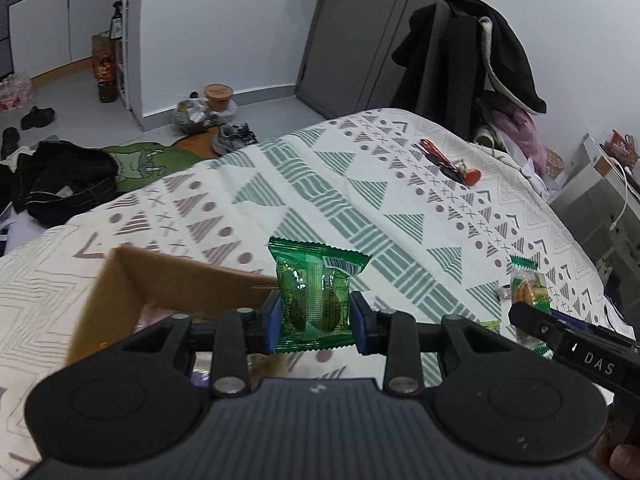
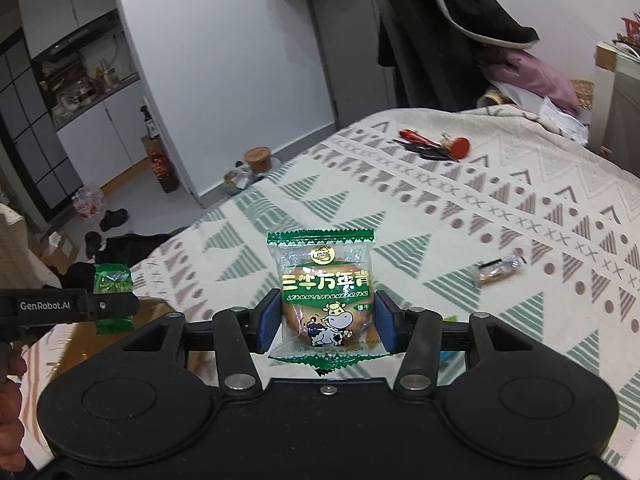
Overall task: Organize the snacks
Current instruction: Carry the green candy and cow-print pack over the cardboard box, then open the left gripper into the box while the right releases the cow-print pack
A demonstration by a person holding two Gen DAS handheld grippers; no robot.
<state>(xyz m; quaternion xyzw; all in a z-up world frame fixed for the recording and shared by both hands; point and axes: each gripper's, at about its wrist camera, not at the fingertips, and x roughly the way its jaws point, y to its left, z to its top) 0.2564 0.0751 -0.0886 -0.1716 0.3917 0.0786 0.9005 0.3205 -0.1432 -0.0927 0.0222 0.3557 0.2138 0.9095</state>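
My left gripper [image 1: 316, 316] is shut on a dark green snack packet [image 1: 316, 292], held upright just right of an open cardboard box [image 1: 120, 280] on the patterned bedspread [image 1: 360, 184]. My right gripper [image 2: 326, 320] is shut on a clear green-edged biscuit packet with a cow picture [image 2: 324, 292], held above the bed. In the right wrist view the left gripper [image 2: 112, 304] and its green packet [image 2: 113, 280] show at the left over the box [image 2: 80, 344]. In the left wrist view the right gripper's finger [image 1: 536, 320] and its biscuit packet [image 1: 528, 288] show at the right.
A small wrapped snack [image 2: 498, 270] lies on the bed to the right. Red-handled scissors and a red stamp [image 2: 436, 146] lie at the far side. Clothes hang on a chair [image 1: 472, 52] past the bed. Shoes, bags and a cup clutter the floor [image 1: 216, 120].
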